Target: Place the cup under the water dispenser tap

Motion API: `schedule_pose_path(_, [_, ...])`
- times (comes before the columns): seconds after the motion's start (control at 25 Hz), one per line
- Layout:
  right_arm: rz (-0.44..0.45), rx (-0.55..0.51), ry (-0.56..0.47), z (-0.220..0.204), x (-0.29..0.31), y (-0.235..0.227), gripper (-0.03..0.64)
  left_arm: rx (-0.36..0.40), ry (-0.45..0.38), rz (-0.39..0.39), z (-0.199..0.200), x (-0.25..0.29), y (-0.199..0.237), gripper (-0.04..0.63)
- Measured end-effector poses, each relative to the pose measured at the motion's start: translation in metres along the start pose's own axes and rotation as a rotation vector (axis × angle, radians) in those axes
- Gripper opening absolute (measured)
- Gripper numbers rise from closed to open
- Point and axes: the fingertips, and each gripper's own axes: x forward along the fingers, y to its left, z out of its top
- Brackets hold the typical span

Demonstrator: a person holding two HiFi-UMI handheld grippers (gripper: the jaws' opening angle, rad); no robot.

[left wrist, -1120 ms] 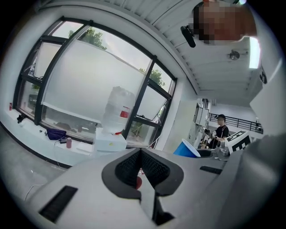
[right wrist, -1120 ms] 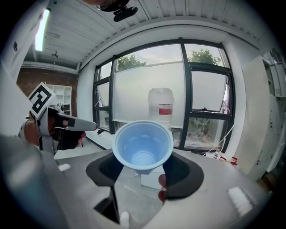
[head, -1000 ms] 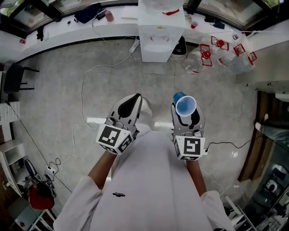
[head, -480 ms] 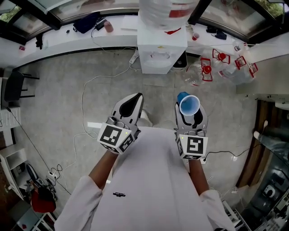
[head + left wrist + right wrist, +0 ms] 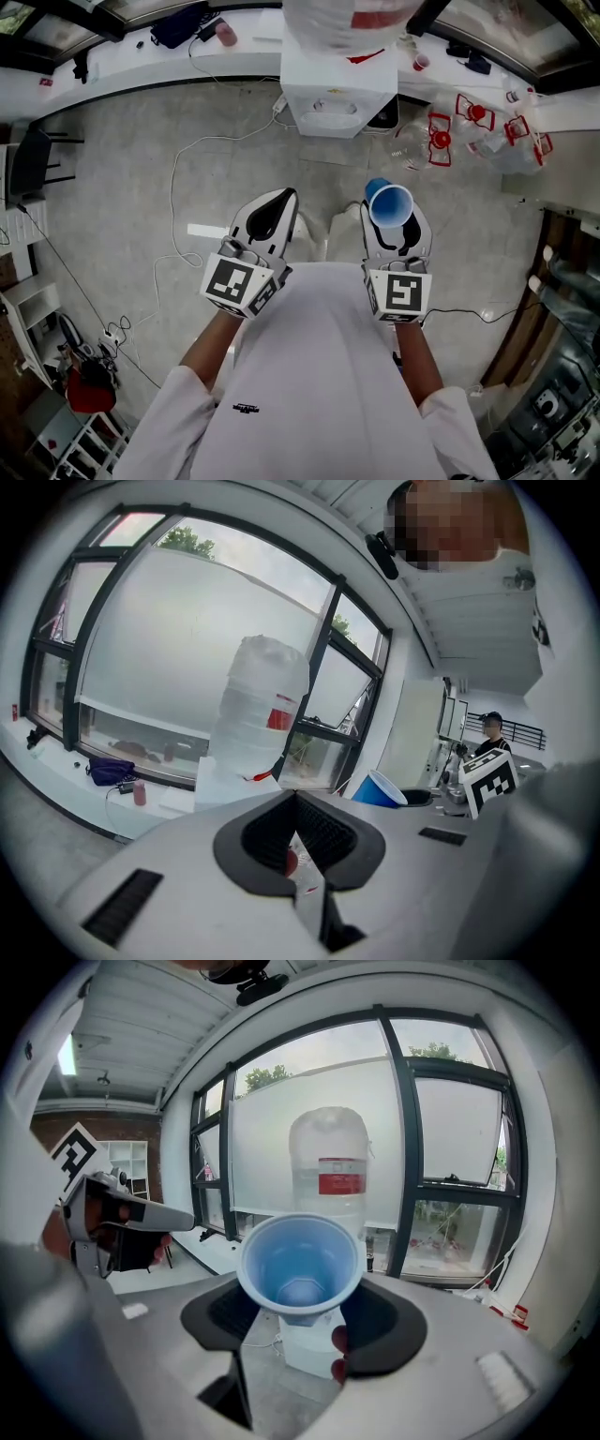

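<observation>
Water dispenser (image 5: 337,89) is white and stands on the floor (image 5: 122,187) against the long white desk (image 5: 122,66) under the windows. It has a big clear bottle (image 5: 328,1166) with a red label on top. Empty clear jugs (image 5: 469,122) with red caps lie on the floor to its right. A dark bag (image 5: 183,23) sits on the desk, left of the dispenser. A white cable (image 5: 178,187) runs loose over the floor.

My left hand-held gripper (image 5: 281,202) is in the air over the floor, jaws closed together, nothing between them. My right hand-held gripper (image 5: 392,220) is beside it, apart from it, jaws wide and pressed on the sides of the cup (image 5: 389,204).

The cup is blue, upright, mouth up, looks empty inside. I hold it over the floor, well apart from the dispenser and in line with it. In the right gripper view the dispenser stands straight behind the cup (image 5: 300,1265). Tap too small to make out.
</observation>
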Motion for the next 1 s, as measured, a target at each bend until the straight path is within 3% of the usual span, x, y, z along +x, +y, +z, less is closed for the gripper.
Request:
schedule_pose_path(0.4, [0.033, -0.003, 0.018, -0.026, 0.028, -0.003, 0.278, 0.023, 0.065, 0.012, -0.02, 0.013, 0.007, 0.007])
schedule_pose_path(0.6, [0.049, -0.059, 0.033, -0.039, 0.047, -0.003, 0.278, 0.038, 0.083, 0.03, -0.036, 0.018, 0.02, 0.006])
schedule_pose_path(1.0, [0.092, -0.091, 0.045, -0.068, 0.084, -0.006, 0.278, -0.004, 0.147, 0.048, -0.074, 0.037, 0.035, 0.006])
